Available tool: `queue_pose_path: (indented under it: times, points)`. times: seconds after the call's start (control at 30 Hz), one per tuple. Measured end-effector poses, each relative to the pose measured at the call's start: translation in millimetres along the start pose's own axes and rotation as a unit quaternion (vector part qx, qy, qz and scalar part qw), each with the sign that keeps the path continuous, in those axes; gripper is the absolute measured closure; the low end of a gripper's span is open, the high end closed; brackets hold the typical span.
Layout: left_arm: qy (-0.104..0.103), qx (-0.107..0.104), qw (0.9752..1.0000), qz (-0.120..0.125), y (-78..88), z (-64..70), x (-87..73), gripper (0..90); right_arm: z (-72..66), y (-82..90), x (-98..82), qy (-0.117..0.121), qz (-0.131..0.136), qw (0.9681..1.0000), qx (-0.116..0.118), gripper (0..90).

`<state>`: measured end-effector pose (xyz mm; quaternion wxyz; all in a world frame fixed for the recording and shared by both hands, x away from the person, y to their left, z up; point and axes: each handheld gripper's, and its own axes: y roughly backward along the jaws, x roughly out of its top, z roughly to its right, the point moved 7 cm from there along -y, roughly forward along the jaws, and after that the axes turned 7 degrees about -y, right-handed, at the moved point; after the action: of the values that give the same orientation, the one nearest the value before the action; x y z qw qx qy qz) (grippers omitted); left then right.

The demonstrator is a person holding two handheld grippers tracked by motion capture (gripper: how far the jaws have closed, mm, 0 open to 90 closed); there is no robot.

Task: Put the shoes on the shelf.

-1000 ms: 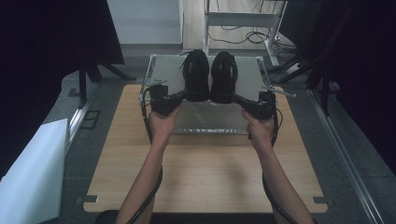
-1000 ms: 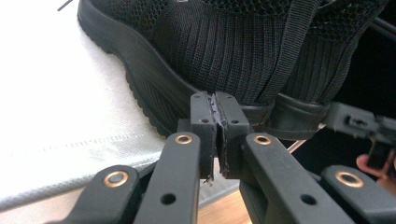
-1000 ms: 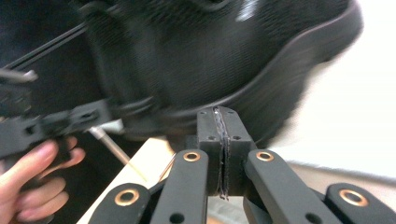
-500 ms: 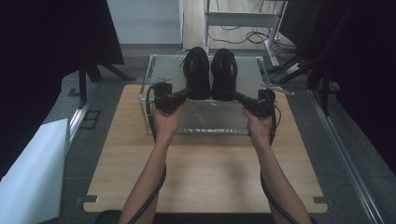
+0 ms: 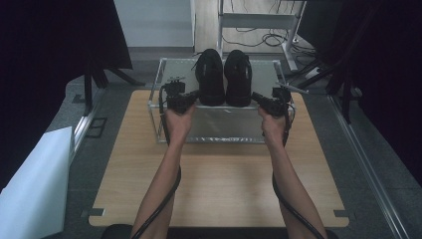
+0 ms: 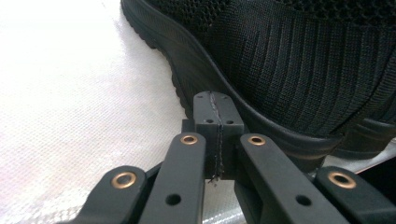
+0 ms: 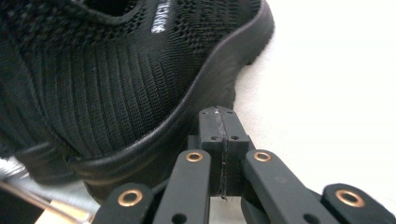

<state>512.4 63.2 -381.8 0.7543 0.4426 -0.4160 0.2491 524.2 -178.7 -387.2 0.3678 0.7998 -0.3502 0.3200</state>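
Two black shoes, the left shoe (image 5: 209, 77) and the right shoe (image 5: 238, 77), are standing side by side atop the clear-walled rack (image 5: 219, 122), while the left gripper (image 6: 218, 114) and right gripper (image 7: 219, 123), each fully closed and gripping nothing, are pressing their tips against the outer soles.

From my station: left shoe (image 6: 299, 60) toe and collar cut off by the left gripper view's edges. Right shoe (image 7: 116, 70) heel cropped in the right gripper view; its white lettering too small to read.
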Motion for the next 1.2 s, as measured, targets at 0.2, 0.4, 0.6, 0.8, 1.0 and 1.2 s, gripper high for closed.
queue_pose_path:
  times: [0.2, 0.4, 0.6, 0.8, 1.0, 1.2]
  points:
    - [-0.001, -0.017, 0.9998, 0.007, 2.3, -1.8, -0.8, 89.8, 2.5, -1.6, 2.0, 0.006, -0.002, 1.0000, 0.003, 90.0]
    - [-0.030, -0.011, 0.9991, 0.029, 15.7, 3.4, -4.9, 73.4, 0.7, 12.0, 0.9, 0.017, 0.001, 0.9992, 0.035, 77.4]
    - [-0.036, -0.020, 0.9980, 0.048, 32.3, 2.2, -12.2, 52.1, -3.2, 33.8, -1.4, 0.036, 0.002, 0.9970, 0.068, 62.8]
    - [-0.045, -0.047, 0.9967, 0.049, 50.0, 8.0, -22.9, 34.5, -8.9, 52.9, -11.4, 0.067, -0.005, 0.9926, 0.102, 48.6]
    - [-0.062, -0.047, 0.9964, 0.033, 63.9, 13.0, -37.7, 22.4, -11.0, 68.2, -27.7, 0.099, -0.023, 0.9875, 0.121, 37.4]
    - [-0.083, -0.038, 0.9957, 0.014, 76.2, 16.3, -53.7, 15.7, -7.8, 82.0, -42.0, 0.123, -0.033, 0.9842, 0.123, 27.1]
